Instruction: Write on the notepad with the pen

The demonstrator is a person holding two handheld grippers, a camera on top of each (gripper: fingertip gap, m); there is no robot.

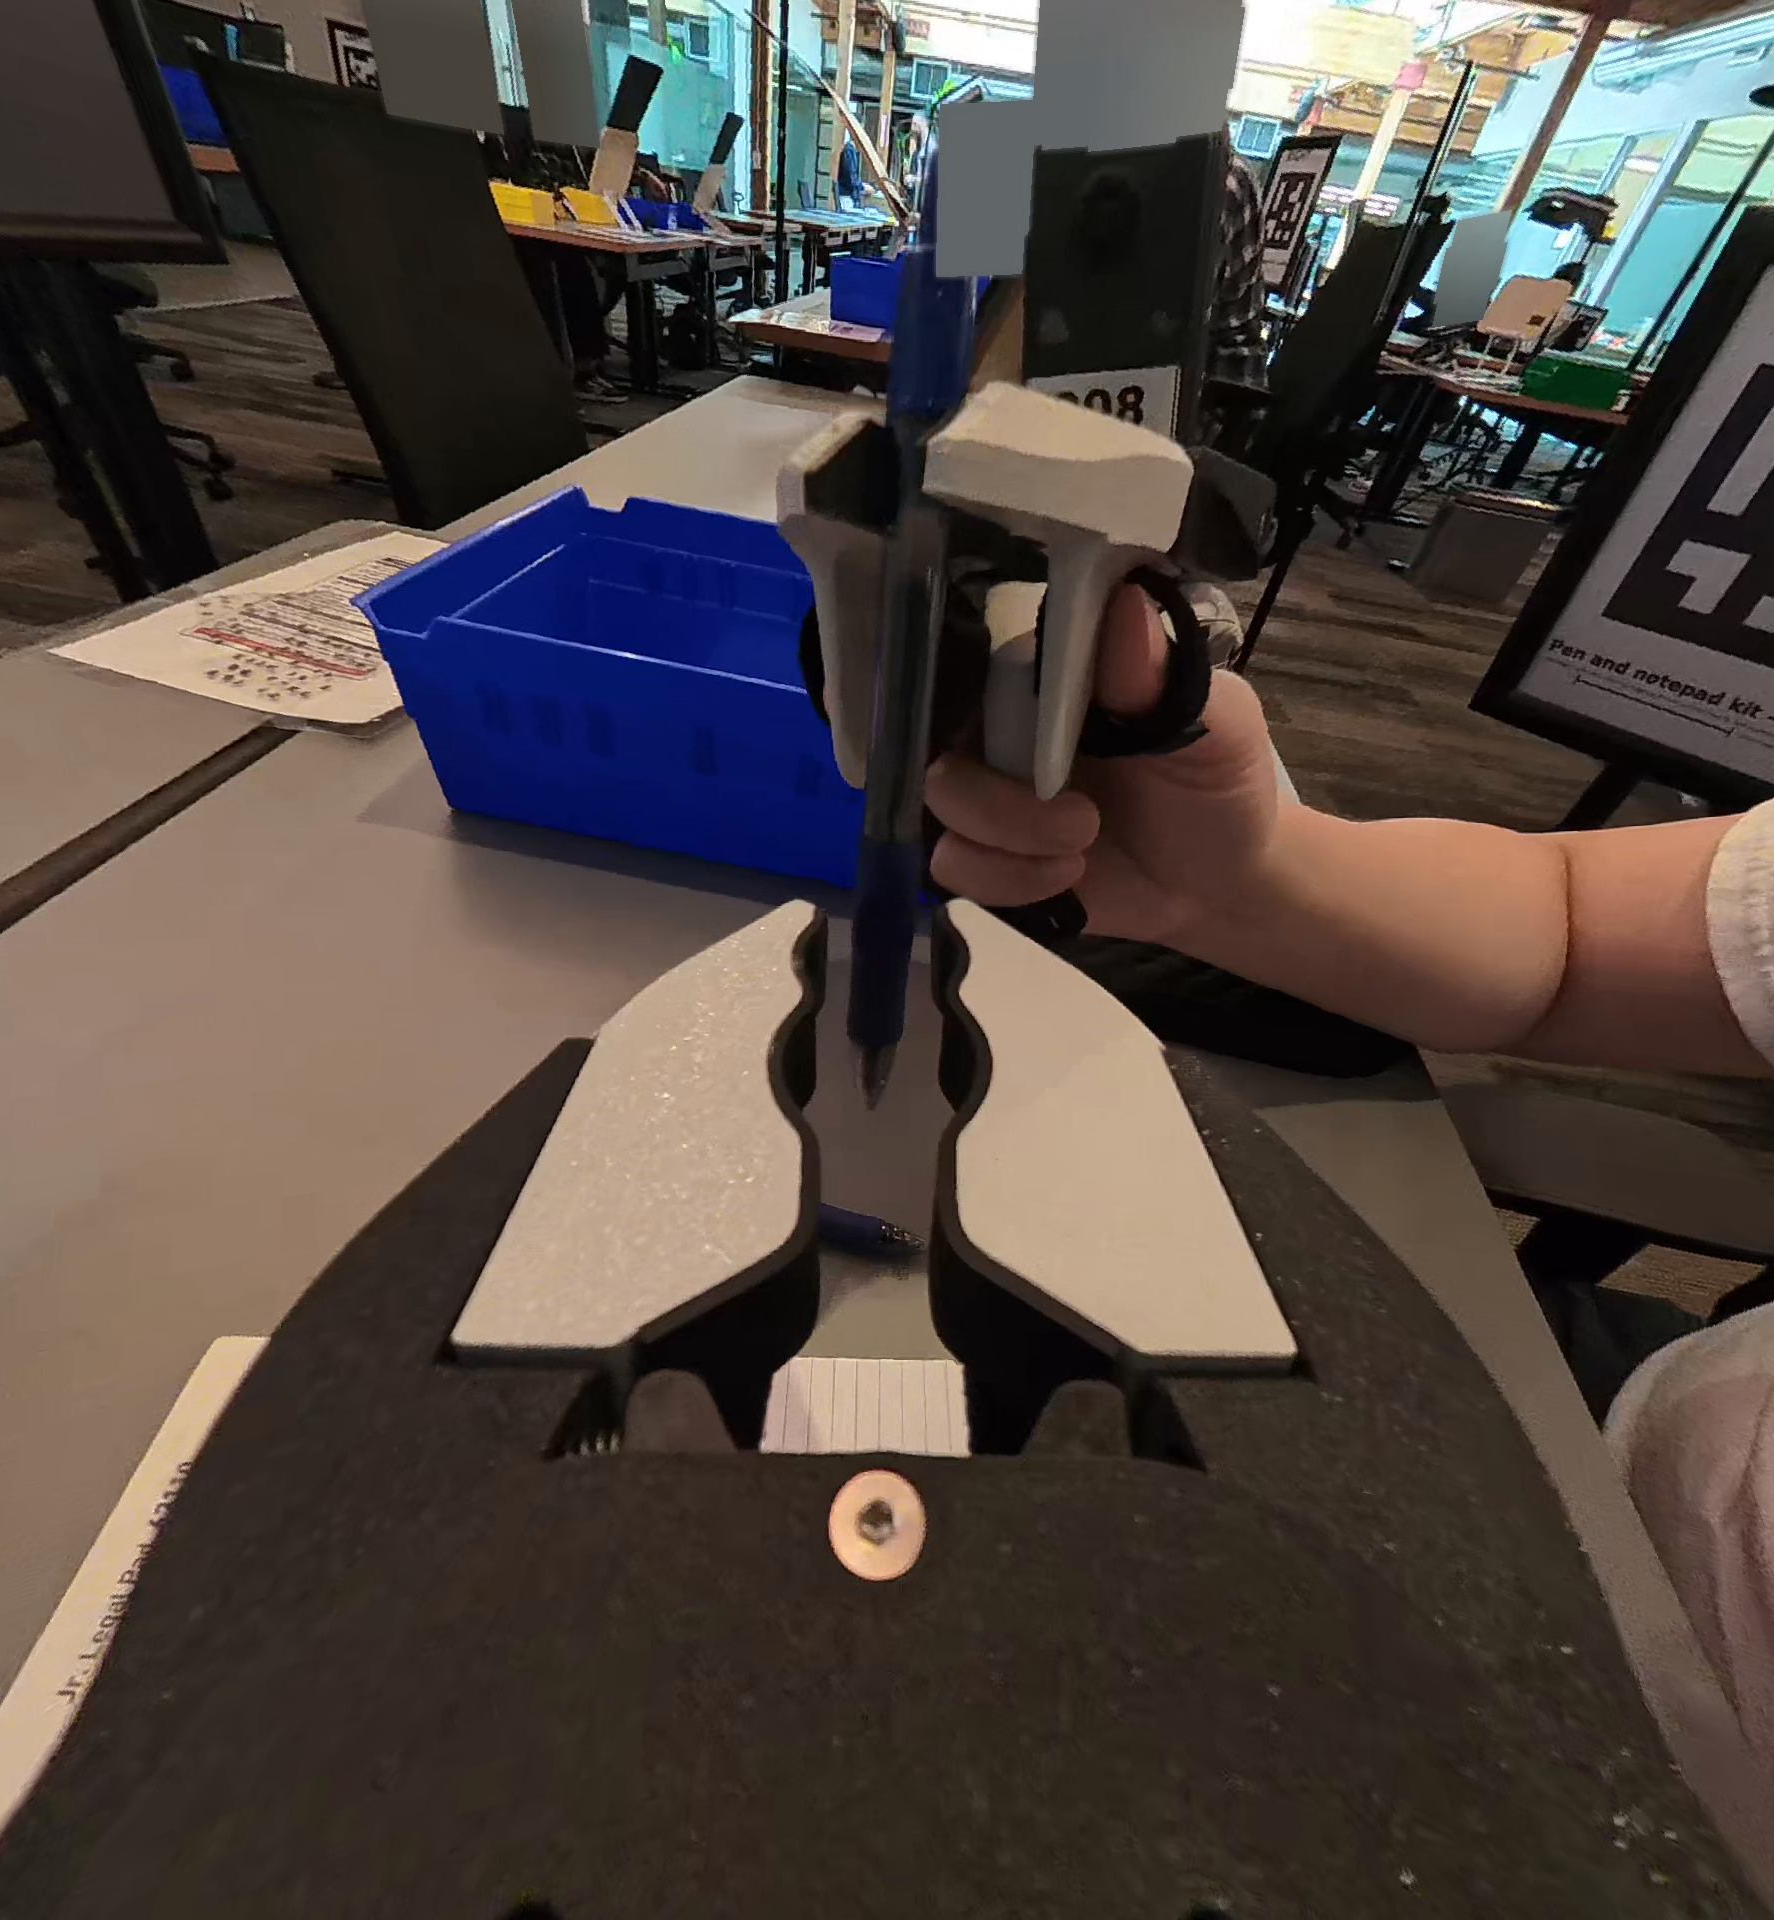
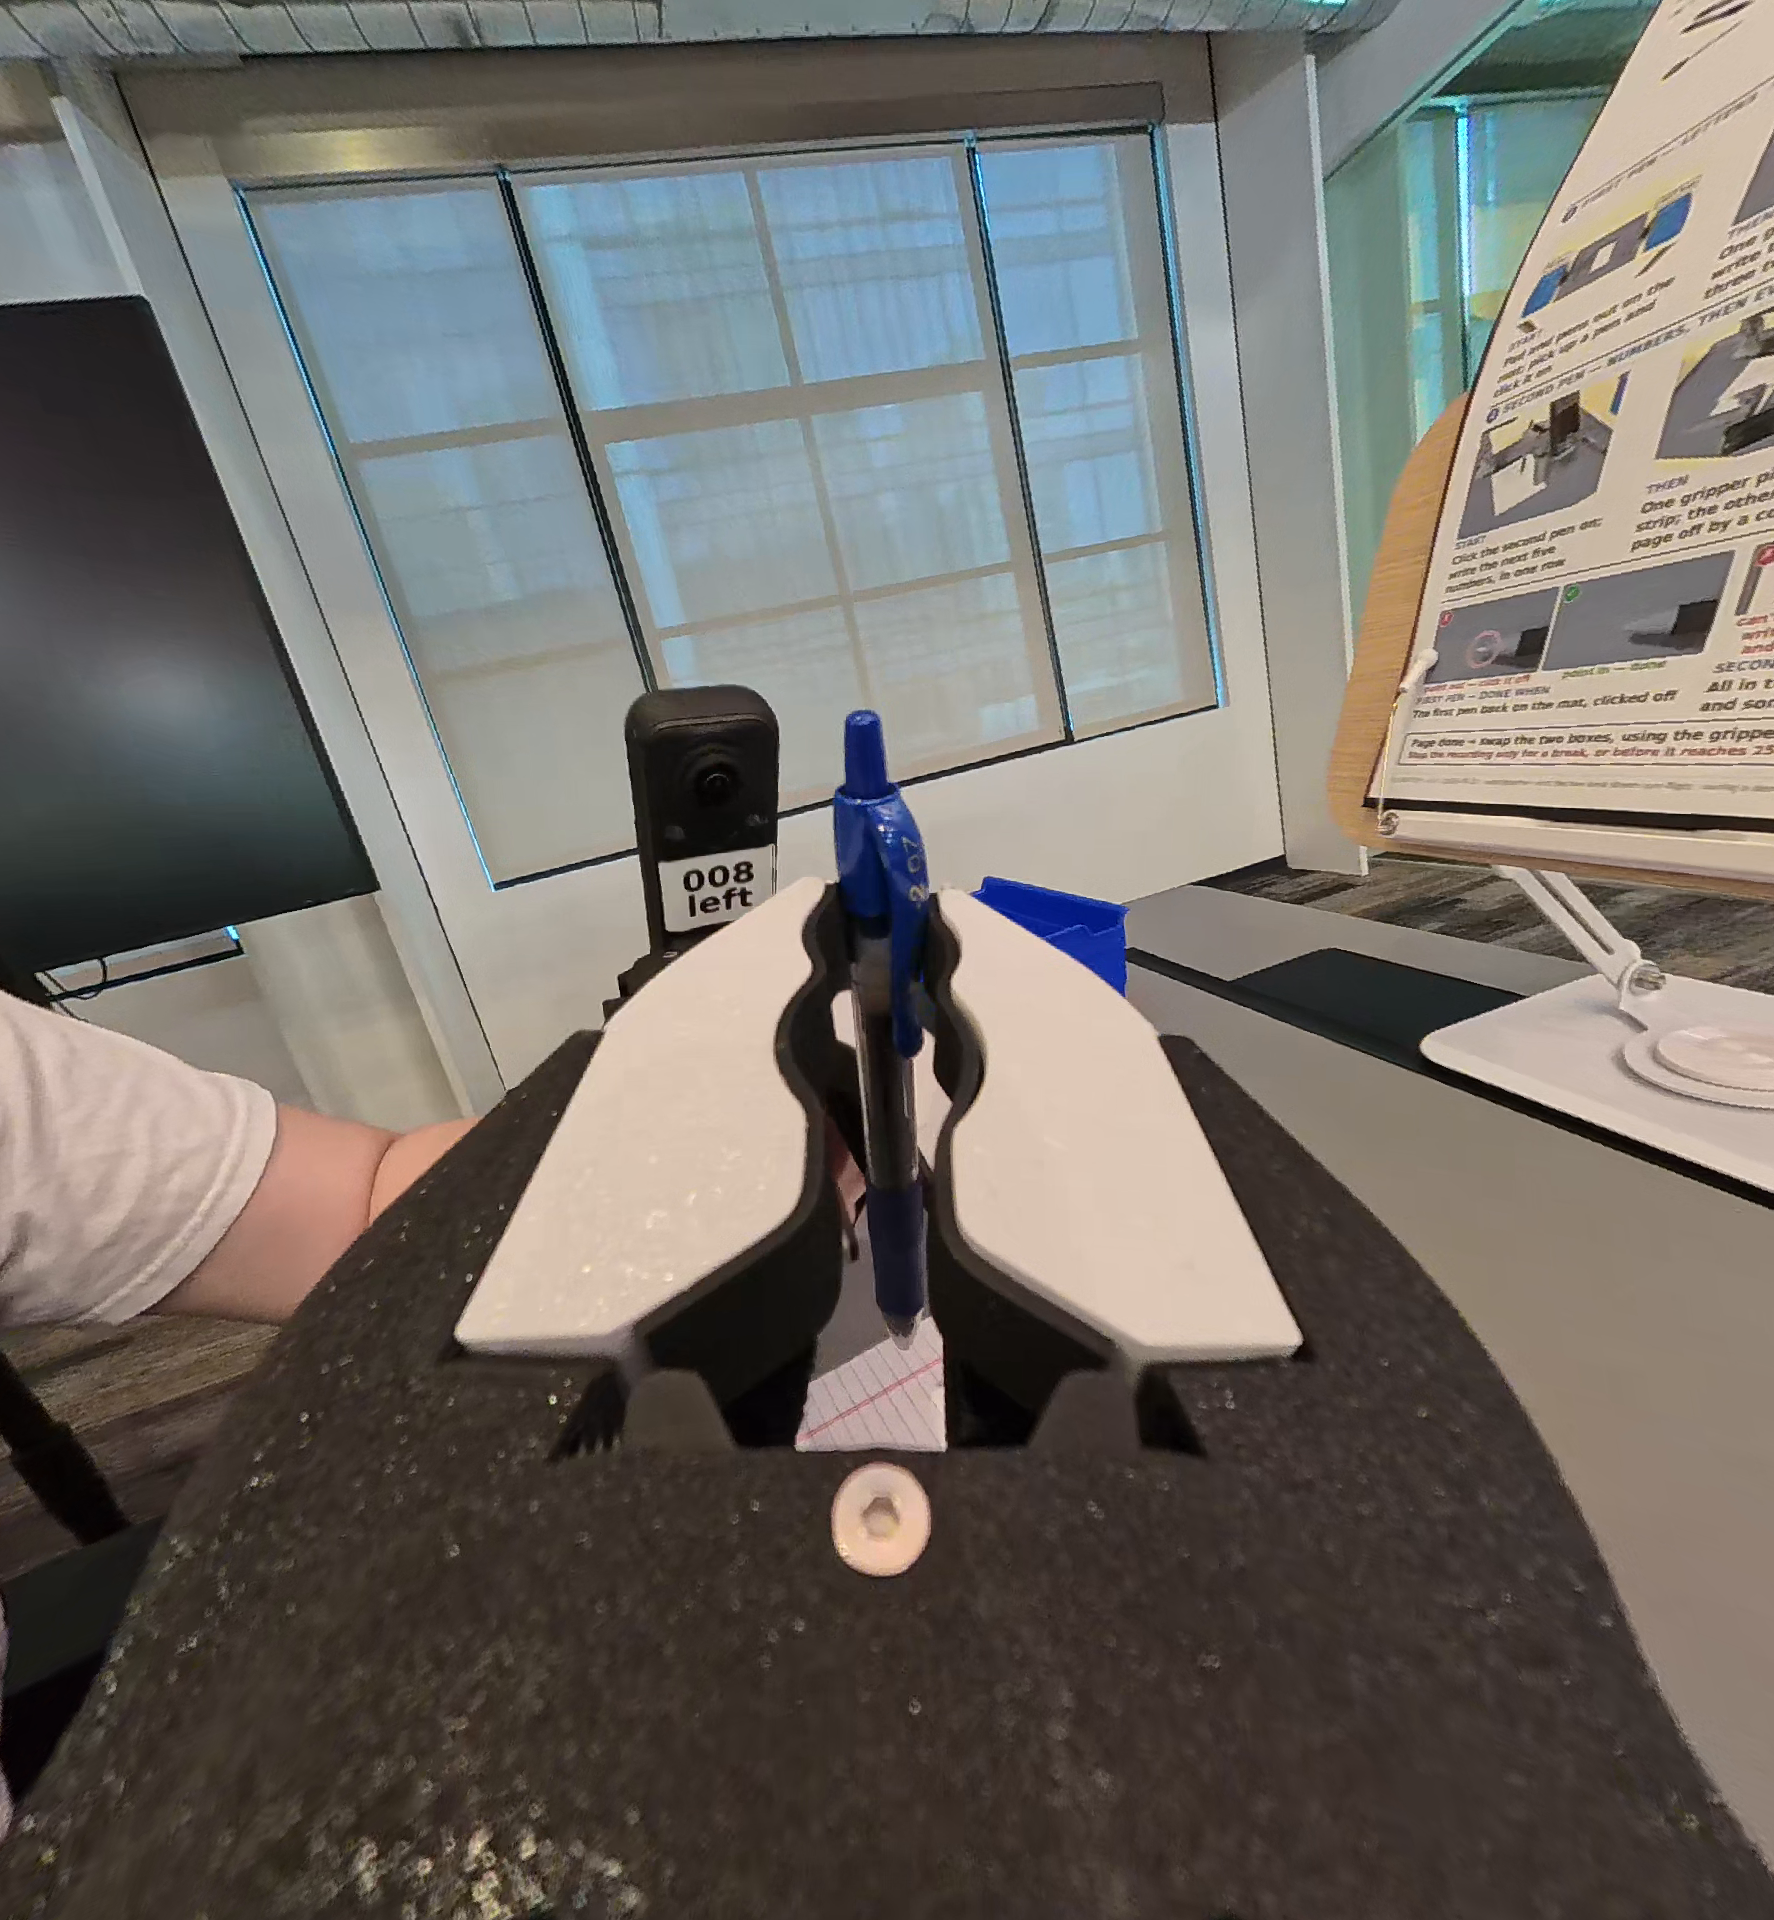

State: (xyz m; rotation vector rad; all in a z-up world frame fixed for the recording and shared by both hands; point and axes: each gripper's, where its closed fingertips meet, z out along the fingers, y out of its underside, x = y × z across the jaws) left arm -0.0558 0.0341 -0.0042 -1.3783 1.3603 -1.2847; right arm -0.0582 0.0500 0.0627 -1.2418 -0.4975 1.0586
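My right gripper (image 2: 883, 894) is shut on a blue pen (image 2: 888, 1039) and holds it upright, tip down. The tip is over the corner of the white lined notepad (image 2: 872, 1403); I cannot tell if it touches. The left wrist view shows that gripper (image 1: 909, 447) in a person's hand with the pen (image 1: 893, 727) just beyond my left gripper (image 1: 878, 925). My left gripper is open by a narrow gap and empty, low over the notepad (image 1: 862, 1403). A second blue pen (image 1: 872, 1236) lies on the table under its fingers.
A blue bin (image 1: 634, 665) stands on the grey table (image 1: 187, 1039) behind the pen. A printed sheet (image 1: 270, 634) lies to its left. A framed sign (image 1: 1745, 499) stands at the right. An instruction sheet on a white stand (image 2: 1641, 416) and a dark mat (image 2: 1361, 987) are on the right. Left tips to right tips: about 7 cm.
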